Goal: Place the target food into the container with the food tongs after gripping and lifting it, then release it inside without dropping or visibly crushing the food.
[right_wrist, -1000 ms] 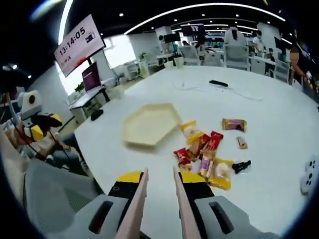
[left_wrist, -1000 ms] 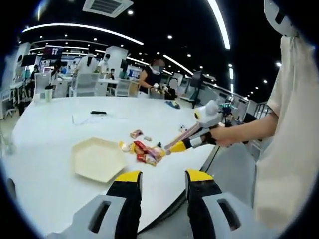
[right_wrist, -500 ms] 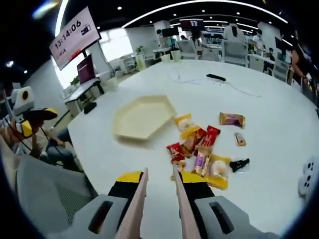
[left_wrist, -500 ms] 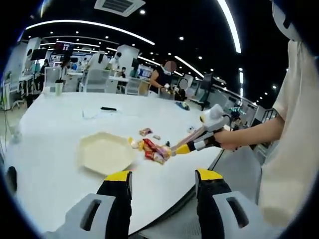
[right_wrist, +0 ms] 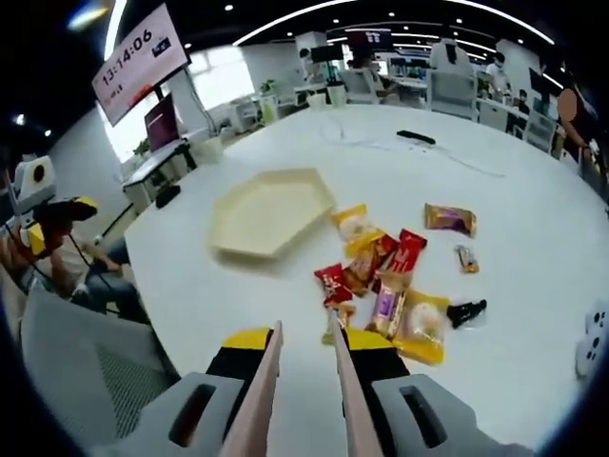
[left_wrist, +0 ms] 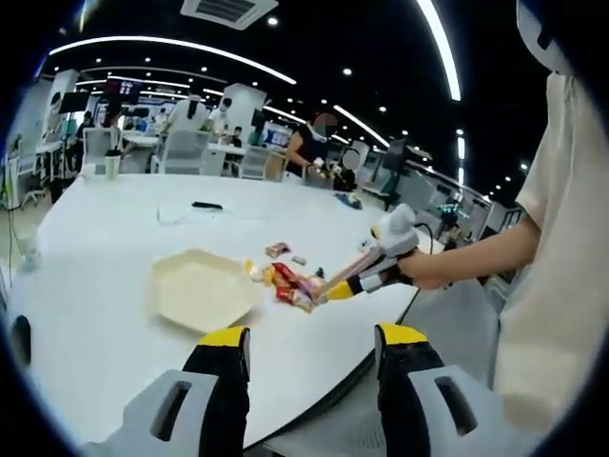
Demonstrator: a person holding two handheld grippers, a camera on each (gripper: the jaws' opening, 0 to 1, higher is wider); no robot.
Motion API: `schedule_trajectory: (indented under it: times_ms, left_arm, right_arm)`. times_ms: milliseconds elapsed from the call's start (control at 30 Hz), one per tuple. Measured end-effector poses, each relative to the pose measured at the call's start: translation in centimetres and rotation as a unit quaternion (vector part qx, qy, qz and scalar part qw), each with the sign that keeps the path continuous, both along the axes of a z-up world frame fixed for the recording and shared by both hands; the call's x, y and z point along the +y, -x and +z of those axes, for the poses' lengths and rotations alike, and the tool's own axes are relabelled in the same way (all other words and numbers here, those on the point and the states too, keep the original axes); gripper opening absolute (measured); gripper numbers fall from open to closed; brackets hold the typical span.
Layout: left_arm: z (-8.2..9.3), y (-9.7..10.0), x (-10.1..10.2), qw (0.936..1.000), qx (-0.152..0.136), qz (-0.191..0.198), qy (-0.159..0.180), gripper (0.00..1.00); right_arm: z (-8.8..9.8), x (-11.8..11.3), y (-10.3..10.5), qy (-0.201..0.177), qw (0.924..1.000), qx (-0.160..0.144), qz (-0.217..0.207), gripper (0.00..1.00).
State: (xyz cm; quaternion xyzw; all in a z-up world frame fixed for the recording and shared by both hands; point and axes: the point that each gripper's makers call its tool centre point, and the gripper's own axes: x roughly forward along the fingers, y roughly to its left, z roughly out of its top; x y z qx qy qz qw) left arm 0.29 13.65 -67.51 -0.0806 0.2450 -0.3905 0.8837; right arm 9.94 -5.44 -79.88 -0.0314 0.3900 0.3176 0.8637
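Note:
Several wrapped snacks (right_wrist: 381, 271) lie in a loose pile on the round white table (right_wrist: 533, 228); a red packet (right_wrist: 333, 283) is the nearest. To their left sits a cream hexagonal tray (right_wrist: 271, 211), nothing in it. My right gripper (right_wrist: 307, 339) is shut on the food tongs (right_wrist: 268, 376), whose two tan arms stand apart, tips just short of the red packet. Seen from the left gripper view, the right gripper (left_wrist: 385, 255) holds the tongs (left_wrist: 338, 278) with their tips at the snacks (left_wrist: 285, 278), beside the tray (left_wrist: 200, 290). My left gripper (left_wrist: 312, 338) is open, holding nothing, back from the table.
A black clip (right_wrist: 466, 311) lies right of the pile and a black bar-shaped object (right_wrist: 417, 137) lies further back by a thin cable. A white device (right_wrist: 595, 343) sits at the right edge. A grey mesh chair (right_wrist: 86, 381) stands below the table's near edge. People sit at distant desks.
The right gripper has carried the tongs forward and lower, so their tips now reach the near edge of the snack pile. The left gripper stays open and has barely moved over the last half second.

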Motion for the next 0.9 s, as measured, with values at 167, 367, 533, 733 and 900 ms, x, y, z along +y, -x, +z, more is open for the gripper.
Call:
schedule_trajectory:
  times_ms: [167,367,533,733,900]
  left_arm:
    - [-0.1,-0.1,0.2,1.0,0.008,0.004,0.003,0.54]
    - [-0.3,-0.3,0.3,0.9999,0.014,0.005,0.003,0.55]
    - [-0.4,-0.3,0.2,0.9999,0.015,0.007,0.005,0.54]
    - [-0.3,-0.4,0.1,0.9998,0.017,0.009,0.007,0.54]
    - [0.1,-0.6,0.4,0.9996,0.014,0.015,0.019,0.52]
  right_arm:
    - [-0.6,0.1,-0.2,0.004,1.0,0.004,-0.003,0.27]
    - [-1.3,-0.5,-1.0,0.02,0.9997,0.002,-0.011,0.28]
    - [-1.7,-0.8,-1.4,0.028,0.9994,0.002,-0.02,0.28]
    - [-2.1,-0.5,-1.6,0.032,0.9993,0.003,-0.017,0.28]
    - [-2.3,-0.5,-1.6,0.048,0.9988,-0.003,-0.008,0.27]
